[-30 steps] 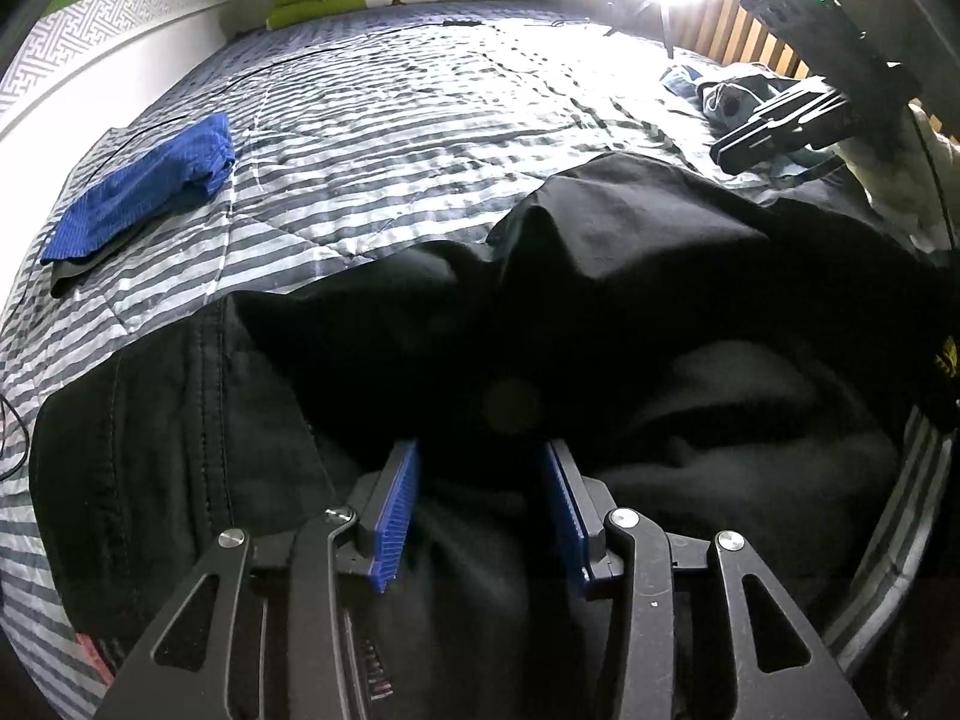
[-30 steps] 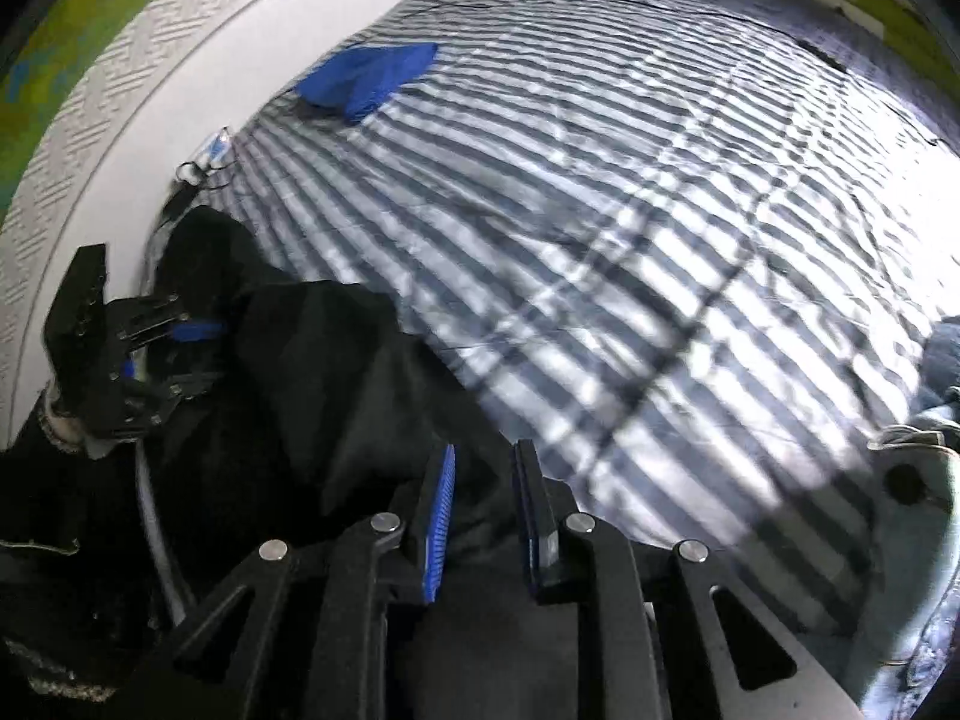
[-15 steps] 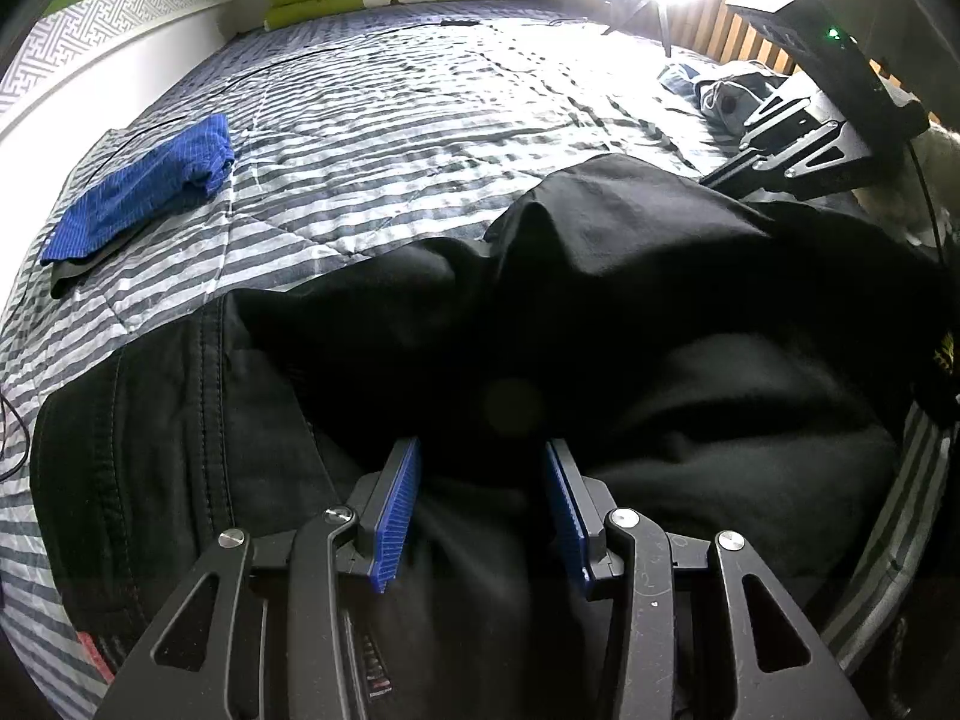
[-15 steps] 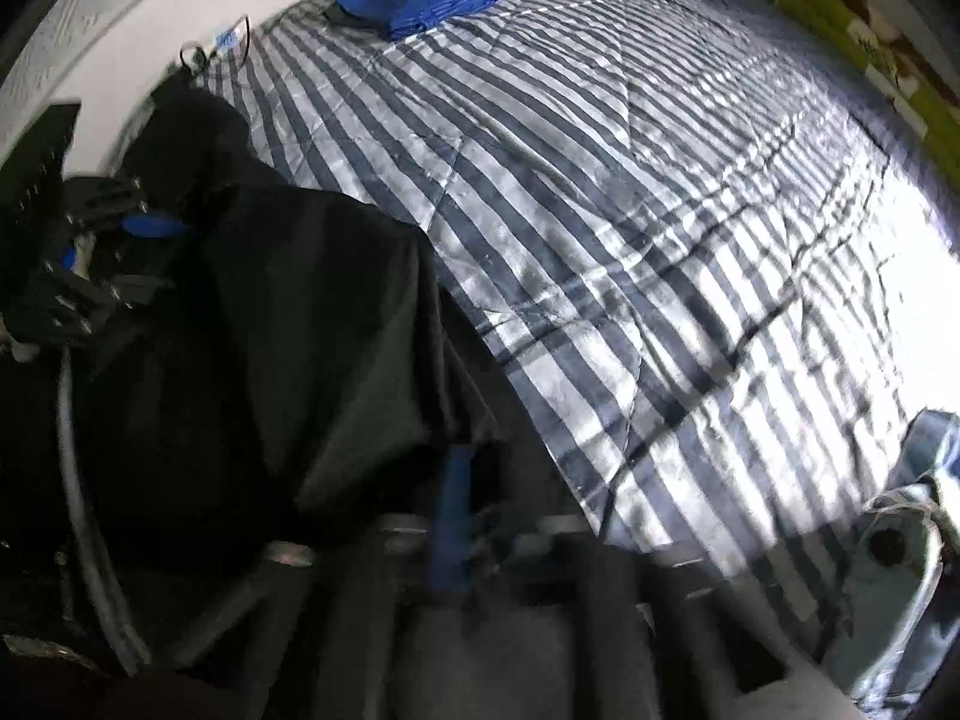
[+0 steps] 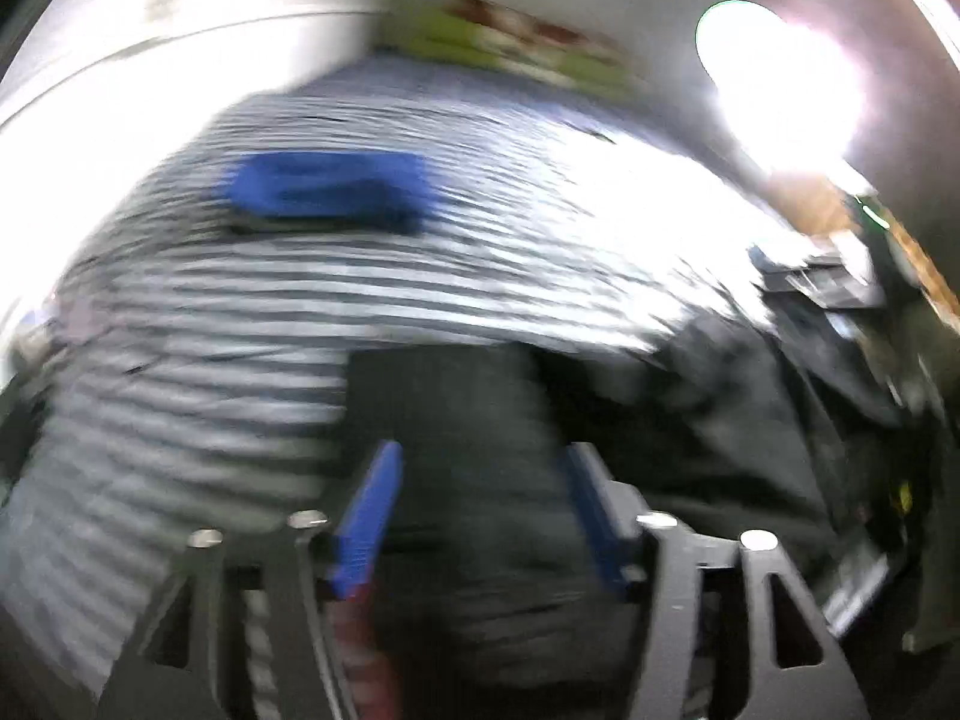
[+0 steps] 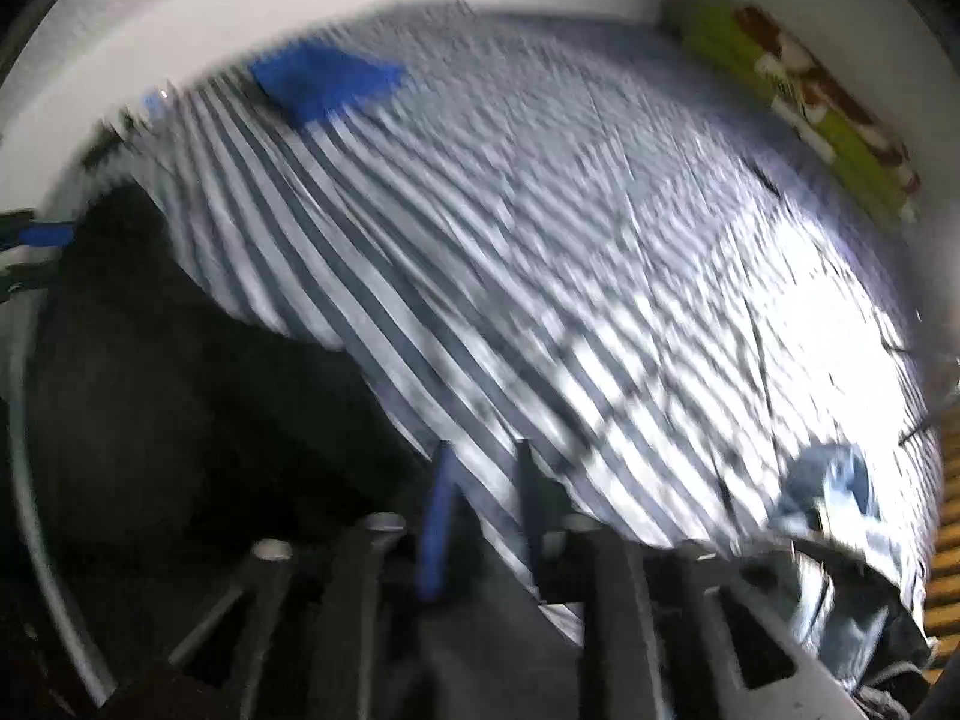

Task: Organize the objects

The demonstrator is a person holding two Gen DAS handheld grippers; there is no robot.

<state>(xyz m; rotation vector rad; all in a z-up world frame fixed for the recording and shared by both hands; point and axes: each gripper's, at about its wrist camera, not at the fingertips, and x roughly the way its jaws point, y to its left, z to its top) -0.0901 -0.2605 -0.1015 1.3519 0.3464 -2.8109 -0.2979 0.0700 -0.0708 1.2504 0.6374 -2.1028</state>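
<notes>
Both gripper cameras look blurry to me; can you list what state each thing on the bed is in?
Black garment: crumpled, lying between the left gripper's fingers, which stand apart.
Right gripper: fingers nearly together on the garment's edge; grip unclear through blur.
Blue cloth: folded, lying flat.
Striped bedcover: spread out.
Green bedding: stacked by the wall.

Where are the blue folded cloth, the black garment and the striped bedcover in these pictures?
blue folded cloth (image 5: pixel 327 192): left wrist view, middle of its top.
black garment (image 6: pixel 180 396): right wrist view, its dark bulk.
striped bedcover (image 6: pixel 540 252): right wrist view, bare striped middle.
</notes>
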